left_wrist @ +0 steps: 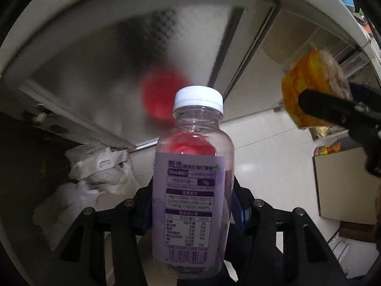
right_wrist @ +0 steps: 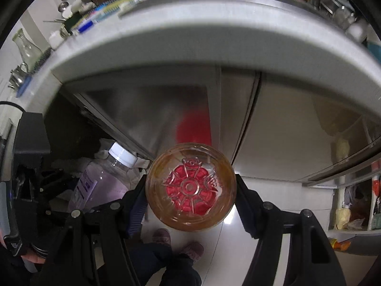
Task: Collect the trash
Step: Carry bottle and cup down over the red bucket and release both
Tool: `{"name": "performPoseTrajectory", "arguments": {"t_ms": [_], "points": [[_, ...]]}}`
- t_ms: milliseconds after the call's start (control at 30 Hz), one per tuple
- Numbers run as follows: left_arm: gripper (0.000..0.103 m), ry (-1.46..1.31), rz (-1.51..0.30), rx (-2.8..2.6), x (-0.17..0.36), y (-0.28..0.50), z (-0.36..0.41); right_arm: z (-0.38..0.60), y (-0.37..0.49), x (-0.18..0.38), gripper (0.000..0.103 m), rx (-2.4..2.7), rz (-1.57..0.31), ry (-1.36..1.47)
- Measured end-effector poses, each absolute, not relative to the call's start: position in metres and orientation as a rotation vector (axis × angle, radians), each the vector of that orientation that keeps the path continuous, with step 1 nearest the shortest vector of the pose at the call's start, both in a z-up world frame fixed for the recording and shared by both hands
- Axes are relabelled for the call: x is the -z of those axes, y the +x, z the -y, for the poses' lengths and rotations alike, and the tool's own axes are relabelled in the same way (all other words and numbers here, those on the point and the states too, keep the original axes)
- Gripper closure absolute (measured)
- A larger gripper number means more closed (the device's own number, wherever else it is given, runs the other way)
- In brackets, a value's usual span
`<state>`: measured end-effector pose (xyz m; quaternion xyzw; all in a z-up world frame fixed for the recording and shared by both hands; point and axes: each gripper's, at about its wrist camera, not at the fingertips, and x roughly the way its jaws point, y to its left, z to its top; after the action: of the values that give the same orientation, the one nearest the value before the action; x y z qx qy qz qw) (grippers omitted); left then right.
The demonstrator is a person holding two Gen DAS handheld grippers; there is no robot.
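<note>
Left wrist view: gripped upright between the black fingers of the left gripper [left_wrist: 190,217], a clear plastic bottle [left_wrist: 193,181] with white screw cap [left_wrist: 198,98] and purple printed label, barcode at the bottom edge. Jaws clenched on the bottle's lower body, blue pads pressed to both sides. Behind it, a frosted cabinet door [left_wrist: 123,71] under a pale counter edge [left_wrist: 71,12], with a blurred red patch showing through the door and through the bottle. Lower left, a crumpled white plastic bag [left_wrist: 95,174] lying at the foot of the open dark cabinet. At right, the right gripper [left_wrist: 316,104], fingers clamped across an orange-labelled bottle [left_wrist: 312,88]. White floor tiles [left_wrist: 269,155] beneath.

Right wrist view: filling the centre, the round moulded base of the amber-tinted orange-labelled bottle [right_wrist: 190,187], red showing through it, pinched on both sides by the right gripper [right_wrist: 190,190], so grasping it end-on toward the lens. Left of it, tilted, the purple-labelled clear plastic bottle [right_wrist: 102,178] with its white screw cap [right_wrist: 122,157], held in the left gripper [right_wrist: 92,200]. Above, the curved counter edge [right_wrist: 190,45] crowded with kitchen items along the top. Below, two shoes [right_wrist: 178,243] on the glossy floor tiles [right_wrist: 238,238]. Far right, open shelving [right_wrist: 352,205] with bags.
</note>
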<state>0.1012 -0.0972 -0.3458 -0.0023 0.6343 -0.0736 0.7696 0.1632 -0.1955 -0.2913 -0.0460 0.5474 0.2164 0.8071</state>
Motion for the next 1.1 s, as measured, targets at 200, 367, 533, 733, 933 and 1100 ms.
{"name": "performPoseTrajectory", "arguments": {"t_ms": [200,367,533,733,933,1100], "points": [[0.049,0.009,-1.392,0.151,0.365,0.110,0.099,0.199,0.168,0.324,0.038,-0.444,-1.217,-0.075],[0.041,0.008,-1.382,0.147,0.341,0.109,0.098,0.199,0.163,0.309,0.038,-0.453,-1.231,-0.074],[0.041,0.003,-1.366,0.154,0.313,0.108,0.094,0.194,0.158,0.288,0.038,-0.456,-1.235,-0.080],[0.034,-0.076,-1.326,0.133,0.286,0.105,0.072,0.197,0.162,0.282,0.038,-0.465,-1.241,-0.074],[0.018,-0.095,-1.262,0.098,0.275,0.098,0.051,0.182,0.164,0.295,0.038,-0.505,-1.260,-0.095],[0.011,-0.075,-1.277,0.048,0.284,0.090,0.034,0.164,0.165,0.309,0.038,-0.550,-1.282,-0.128]]}}
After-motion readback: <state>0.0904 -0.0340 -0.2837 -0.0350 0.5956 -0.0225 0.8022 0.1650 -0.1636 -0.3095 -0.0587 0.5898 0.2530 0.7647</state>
